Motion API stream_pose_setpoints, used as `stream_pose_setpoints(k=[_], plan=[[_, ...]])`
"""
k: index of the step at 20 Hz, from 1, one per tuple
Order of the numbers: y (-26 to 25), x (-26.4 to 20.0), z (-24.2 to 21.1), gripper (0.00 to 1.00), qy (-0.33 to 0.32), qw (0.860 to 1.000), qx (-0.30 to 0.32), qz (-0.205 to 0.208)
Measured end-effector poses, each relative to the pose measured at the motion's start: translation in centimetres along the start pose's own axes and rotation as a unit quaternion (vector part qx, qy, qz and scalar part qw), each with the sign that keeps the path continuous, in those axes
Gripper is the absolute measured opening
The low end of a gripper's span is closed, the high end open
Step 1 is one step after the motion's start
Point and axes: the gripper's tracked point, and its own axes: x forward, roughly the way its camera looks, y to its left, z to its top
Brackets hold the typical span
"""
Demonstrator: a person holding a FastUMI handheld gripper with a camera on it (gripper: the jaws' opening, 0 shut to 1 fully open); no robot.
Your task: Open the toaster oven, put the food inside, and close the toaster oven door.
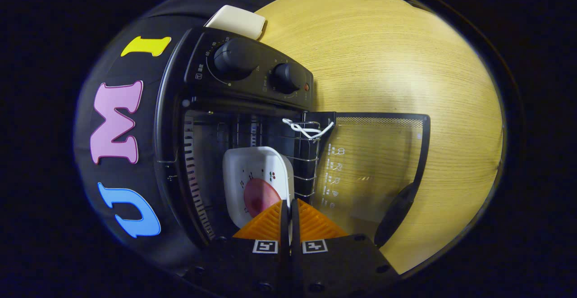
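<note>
The black toaster oven (243,63) stands open on the wooden table, and the whole scene is turned on its side in my view. Its glass door (374,162) lies folded down flat, with the dark handle (396,212) at its outer edge. Inside the cavity a white square plate (257,167) carries a round pinkish-red piece of food (259,196) and rests on the wire rack (309,158). My gripper (289,219) is at the oven's mouth. Its fingers are nearly together, pinching the plate's near rim, which runs into the narrow gap between them.
Two control knobs (234,57) sit on the oven's front panel beside the cavity. A white cord (309,129) is tied to the rack's front corner. A white object (236,18) lies behind the oven. The wooden table (383,54) stretches beyond the door.
</note>
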Motion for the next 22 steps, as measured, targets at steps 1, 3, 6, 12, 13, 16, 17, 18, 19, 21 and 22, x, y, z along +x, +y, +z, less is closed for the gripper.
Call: stream_pose_setpoints(k=[1,3,6,12,13,16,17,18,19,21,22], plan=[[0.1,0.5,-0.3,0.05,0.000,1.000,0.005,-0.004],[0.3,0.9,-0.4,0.06,-0.005,1.000,0.015,-0.006],[0.7,0.9,-0.8,0.11,0.003,0.999,0.036,0.006],[-0.4,-1.5,-3.1,0.96,0.076,0.997,-0.007,-0.006],[-1.3,-2.0,-3.1,0.98,0.082,0.996,-0.033,-0.020],[-3.1,-3.9,-3.0,0.99,0.106,0.984,-0.136,-0.040],[-3.7,-4.6,-3.0,0.99,0.116,0.978,-0.169,-0.039],[-4.3,-5.1,-3.0,0.99,0.128,0.970,-0.201,-0.039],[-5.3,-5.9,-2.9,0.99,0.139,0.964,-0.224,-0.044],[-7.2,-7.3,-2.8,0.99,0.159,0.949,-0.269,-0.047],[-8.2,-8.0,-2.5,0.99,0.163,0.940,-0.296,-0.049]])
